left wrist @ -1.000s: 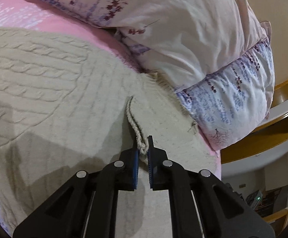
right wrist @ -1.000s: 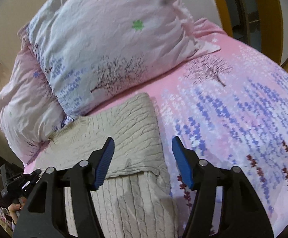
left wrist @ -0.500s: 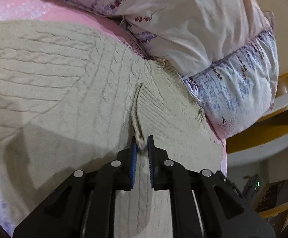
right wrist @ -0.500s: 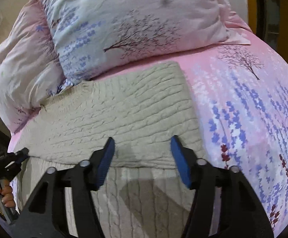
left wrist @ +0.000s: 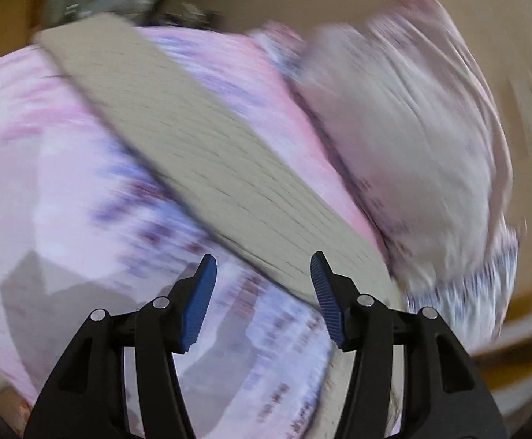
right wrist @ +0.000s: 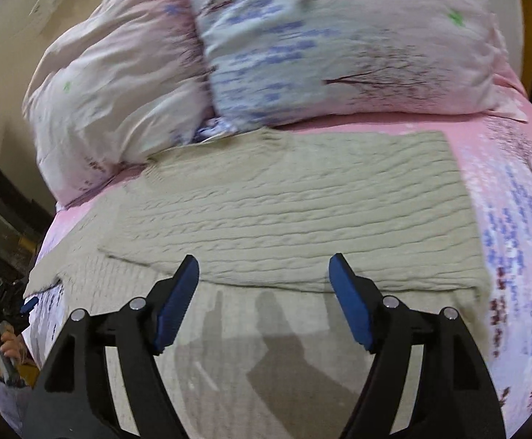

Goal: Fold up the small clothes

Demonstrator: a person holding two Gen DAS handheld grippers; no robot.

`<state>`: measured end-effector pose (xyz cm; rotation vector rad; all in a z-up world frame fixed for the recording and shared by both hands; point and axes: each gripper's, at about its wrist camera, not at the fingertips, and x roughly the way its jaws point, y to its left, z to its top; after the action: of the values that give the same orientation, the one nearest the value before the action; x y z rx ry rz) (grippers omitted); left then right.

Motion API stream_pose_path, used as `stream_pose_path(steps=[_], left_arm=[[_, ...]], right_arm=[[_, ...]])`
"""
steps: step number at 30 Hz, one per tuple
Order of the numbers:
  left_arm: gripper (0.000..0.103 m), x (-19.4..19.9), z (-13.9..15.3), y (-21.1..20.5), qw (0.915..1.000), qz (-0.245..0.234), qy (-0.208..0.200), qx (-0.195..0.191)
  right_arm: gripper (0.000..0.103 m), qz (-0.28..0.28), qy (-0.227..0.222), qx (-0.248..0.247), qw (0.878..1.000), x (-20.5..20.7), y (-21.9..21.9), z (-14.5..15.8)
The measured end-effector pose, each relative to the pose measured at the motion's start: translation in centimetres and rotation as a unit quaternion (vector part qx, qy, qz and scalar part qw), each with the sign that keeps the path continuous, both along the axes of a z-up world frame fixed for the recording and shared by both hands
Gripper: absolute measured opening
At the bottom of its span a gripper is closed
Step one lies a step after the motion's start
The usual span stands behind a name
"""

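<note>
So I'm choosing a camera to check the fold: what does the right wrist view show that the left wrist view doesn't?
Only the right wrist view shows the sweater's folded top layer sharply, plus the left hand-held gripper and the hand holding it at the bed's edge. Only the left wrist view, heavily blurred, shows the sweater as a narrow diagonal band with room clutter behind. Both show the sweater, pillows, pink sheet, and open, empty jaws.

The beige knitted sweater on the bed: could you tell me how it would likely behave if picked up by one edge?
The beige knitted sweater lies folded flat, so it would probably droop limply. Its thick cable ribs suggest some weight and a grippy surface unlikely to slip.
</note>
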<state>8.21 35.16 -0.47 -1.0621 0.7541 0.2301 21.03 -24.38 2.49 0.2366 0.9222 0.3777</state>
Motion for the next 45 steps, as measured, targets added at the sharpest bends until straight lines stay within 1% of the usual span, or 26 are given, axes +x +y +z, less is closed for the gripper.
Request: stream_pose_path(steps=[1,4,9,11,14,15,18,20,22,24,26,28,30,31,32,33,34,35,37,39,40,41,42,43,44,45], left_arm=[[0.054,-0.4,-0.3,1.0,0.9998,0.019,0.006,-0.005],[0.054,0.0,-0.8,1.9,0.9990,0.041,0.014,-0.012],[0.050,1.2,-1.2,3.4,0.9964,0.079,0.006,-0.030],[0.039,1.4,-1.6,4.1,0.9947,0.095,0.003,-0.041],[0.014,1.7,-2.2,4.8,0.9929,0.107,-0.003,-0.054],[0.008,1.9,-2.2,4.8,0.9927,0.109,-0.008,-0.051],[0.006,2.4,-0.6,3.9,0.9942,0.096,-0.037,-0.029],[0.006,3.6,1.5,2.4,0.9950,0.065,-0.074,-0.013],[0.006,5.1,3.7,0.2,0.9931,0.027,-0.114,-0.005],[0.006,6.7,5.7,-2.7,0.9880,-0.019,-0.153,-0.003],[0.006,8.4,7.4,-6.1,0.9794,-0.072,-0.189,-0.010],[0.006,10.4,8.5,-10.6,0.9672,-0.134,-0.215,-0.020],[0.006,12.4,8.8,-16.1,0.9514,-0.204,-0.228,-0.033],[0.006,13.0,8.7,-17.9,0.9462,-0.227,-0.227,-0.036],[0.006,13.8,8.2,-20.7,0.9383,-0.263,-0.221,-0.036],[0.006,14.7,7.4,-24.1,0.9295,-0.304,-0.206,-0.031],[0.006,15.1,6.7,-26.1,0.9243,-0.328,-0.193,-0.025],[0.006,15.8,5.5,-28.8,0.9167,-0.363,-0.167,-0.015],[0.006,16.6,2.8,-32.8,0.9062,-0.410,-0.104,0.008],[0.009,16.8,0.8,-34.7,0.8989,-0.432,-0.072,0.020],[0.012,16.6,0.4,-35.1,0.8950,-0.440,-0.065,0.028],[0.020,16.6,0.5,-35.2,0.8915,-0.447,-0.067,0.030],[0.038,16.4,1.0,-35.0,0.8875,-0.453,-0.077,0.032],[0.050,16.1,1.4,-34.6,0.8856,-0.456,-0.085,0.031],[0.069,15.6,2.1,-34.2,0.8843,-0.456,-0.096,0.034],[0.075,14.7,3.4,-33.1,0.8837,-0.451,-0.117,0.046]], right_arm=[[0.073,0.005,0.000,0.000,1.000,-0.1,0.4,0.0],[0.073,0.010,0.001,0.001,1.000,-0.4,1.1,0.1],[0.073,0.006,0.004,0.003,1.000,-0.7,0.7,0.1],[0.073,0.001,0.004,0.004,1.000,-0.8,0.3,0.0],[0.073,-0.004,0.006,0.007,1.000,-0.8,-0.4,-0.2],[0.073,-0.005,0.007,0.008,1.000,-0.8,-0.5,-0.3],[0.073,-0.007,0.004,0.013,1.000,-0.9,-0.9,-0.2],[0.073,-0.007,0.001,0.017,1.000,-0.9,-1.0,-0.1],[0.073,-0.006,-0.004,0.021,1.000,-1.0,-1.1,0.1],[0.073,-0.005,-0.007,0.024,1.000,-1.1,-1.2,0.3],[0.073,-0.005,-0.011,0.025,1.000,-1.2,-1.1,0.4],[0.073,-0.005,-0.013,0.025,1.000,-1.3,-1.2,0.6],[0.073,-0.009,-0.014,0.026,1.000,-1.4,-1.3,0.6],[0.073,-0.012,-0.014,0.025,1.000,-1.4,-1.6,0.6],[0.073,-0.015,-0.014,0.024,0.999,-1.4,-1.7,0.6],[0.073,-0.019,-0.014,0.023,0.999,-1.4,-1.9,0.5],[0.073,-0.024,-0.013,0.020,0.999,-1.4,-2.3,0.5],[0.073,-0.028,-0.012,0.018,0.999,-1.4,-2.6,0.4],[0.073,-0.036,-0.009,0.015,0.999,-1.3,-3.2,0.2],[0.073,-0.043,-0.009,0.013,0.999,-1.4,-3.8,0.1],[0.073,-0.044,-0.009,0.013,0.999,-1.4,-4.0,0.1],[0.073,-0.044,-0.009,0.012,0.999,-1.4,-3.9,0.2],[0.073,-0.041,-0.011,0.012,0.999,-1.3,-3.8,0.3],[0.073,-0.037,-0.013,0.012,0.999,-1.2,-3.6,0.4],[0.073,-0.028,-0.018,0.008,0.999,-1.1,-3.0,0.7],[0.071,-0.019,-0.022,0.006,1.000,-1.0,-2.4,1.0]])
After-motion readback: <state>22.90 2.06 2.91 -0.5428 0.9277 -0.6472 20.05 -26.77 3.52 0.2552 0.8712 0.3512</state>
